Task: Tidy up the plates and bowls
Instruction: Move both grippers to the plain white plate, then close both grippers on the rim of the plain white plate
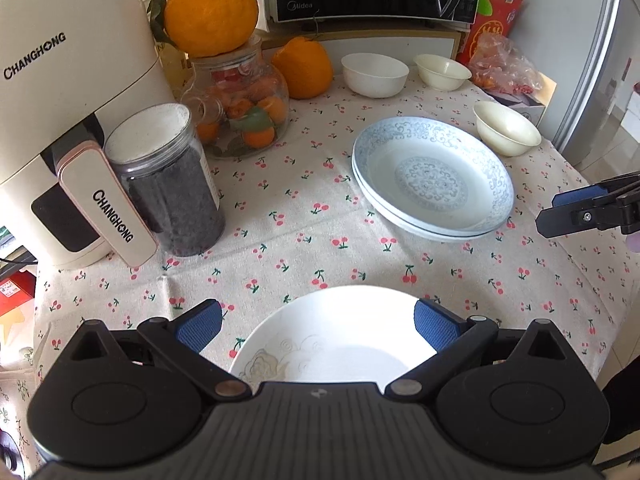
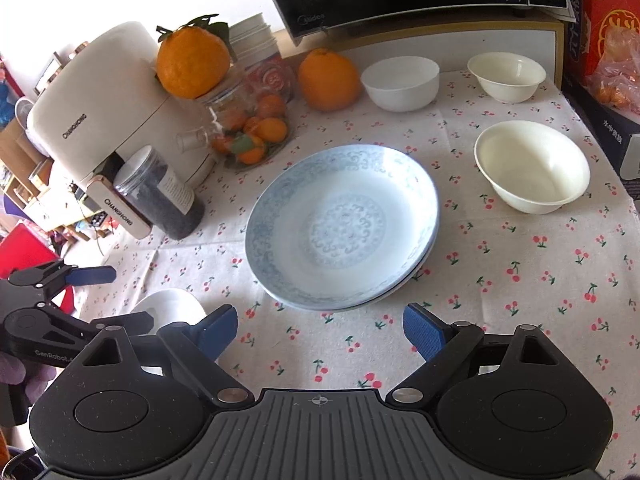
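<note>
both tools, left tool (image 1: pixel 318 326) and right tool (image 2: pixel 320 330), gape empty over glossy round stacked plates (image 2: pixel 340 224) on cherry-print cloth (image 2: pixel 520 300).

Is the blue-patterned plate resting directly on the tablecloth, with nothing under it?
No, the blue-patterned plate sits stacked on a second plate.

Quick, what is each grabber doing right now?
Left gripper: open, holding nothing; the white plate lies below its fingers.
Right gripper: open, holding nothing.
</note>
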`<state>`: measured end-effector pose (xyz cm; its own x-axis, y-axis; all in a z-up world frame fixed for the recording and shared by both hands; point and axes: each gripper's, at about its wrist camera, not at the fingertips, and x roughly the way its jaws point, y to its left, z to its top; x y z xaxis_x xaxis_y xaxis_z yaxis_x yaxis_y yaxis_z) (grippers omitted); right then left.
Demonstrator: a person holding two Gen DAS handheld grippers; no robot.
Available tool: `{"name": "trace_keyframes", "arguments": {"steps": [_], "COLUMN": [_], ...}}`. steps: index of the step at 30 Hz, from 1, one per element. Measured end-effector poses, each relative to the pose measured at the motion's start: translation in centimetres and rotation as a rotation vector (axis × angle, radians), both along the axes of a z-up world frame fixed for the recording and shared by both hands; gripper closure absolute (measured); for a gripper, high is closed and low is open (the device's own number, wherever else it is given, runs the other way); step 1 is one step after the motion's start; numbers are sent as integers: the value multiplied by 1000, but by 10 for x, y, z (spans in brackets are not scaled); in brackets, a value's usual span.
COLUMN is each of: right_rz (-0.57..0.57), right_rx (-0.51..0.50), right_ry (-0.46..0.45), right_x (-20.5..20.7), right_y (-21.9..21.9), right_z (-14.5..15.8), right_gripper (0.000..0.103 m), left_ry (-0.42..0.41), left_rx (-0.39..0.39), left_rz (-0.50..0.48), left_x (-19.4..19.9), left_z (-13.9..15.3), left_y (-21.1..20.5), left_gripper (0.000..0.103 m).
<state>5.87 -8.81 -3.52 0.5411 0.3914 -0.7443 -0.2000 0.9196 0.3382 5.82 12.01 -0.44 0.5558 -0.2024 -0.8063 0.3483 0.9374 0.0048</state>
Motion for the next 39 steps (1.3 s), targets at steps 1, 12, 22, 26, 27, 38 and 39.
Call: {"name": "trace_keyframes", "arguments": {"steps": [1,12,22,26,27,38,39], "right_rz": [8,86,163,193,204,245,245], "right_rx": [3,40,48,48,45,53,55], "right_ry": [2,-11,-61,-64,-68,-28,-22], "right_x": [-2,-30,-51,-55,-57,-66,-66], "right_y": [4,50,82,93,96,112,112], "right_z": [-2,-23,-43,-51,-52,-62,-63], "right_gripper": [11,11,11,11,11,21,23], "left_ry": [7,47,91,110,112,139,140], "left_rx": [-3,-16,-99,-95,-91,-28,-28], "left_rz": [-4,-71,-90,-103,-104,-81,-78], "left_x": [-1,-16,-27,-30,-31,-28,-28], "left_z": [-2,-23,-34,-37,-37,-43,-43], "left_y": [4,33,61,62,63,64,64], "left_gripper": [1,7,33,43,45,68,69]}}
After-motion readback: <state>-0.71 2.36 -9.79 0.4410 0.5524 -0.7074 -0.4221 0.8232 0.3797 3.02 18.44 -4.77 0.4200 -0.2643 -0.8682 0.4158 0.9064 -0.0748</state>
